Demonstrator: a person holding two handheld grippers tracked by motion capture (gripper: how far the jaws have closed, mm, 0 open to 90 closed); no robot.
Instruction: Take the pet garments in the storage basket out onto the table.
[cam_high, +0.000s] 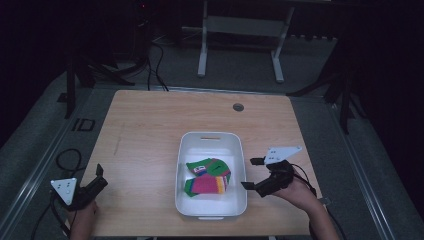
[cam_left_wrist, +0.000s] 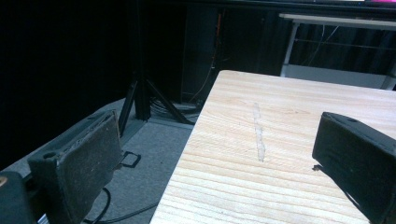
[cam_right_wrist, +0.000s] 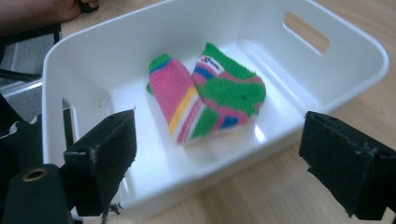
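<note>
No legible text found. A small white label on the sock (cam_right_wrist: 211, 93) in the white bin (cam_right_wrist: 336, 28) carries print too small to read.

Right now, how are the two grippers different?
The right gripper hovers beside the white bin, aimed at the colourful socks; the left gripper sits at the table's left edge, pointed over bare wood. The right one is held higher. Both are open and hold nothing.

1. A darkened lab or recording studio: a lone wooden table (cam_high: 150, 130) on grey carpeted flooring (cam_high: 45, 145).
2. Black stand legs (cam_left_wrist: 144, 100), trailing cables (cam_high: 155, 62) and a white metal frame (cam_high: 240, 30) surround it.
</note>
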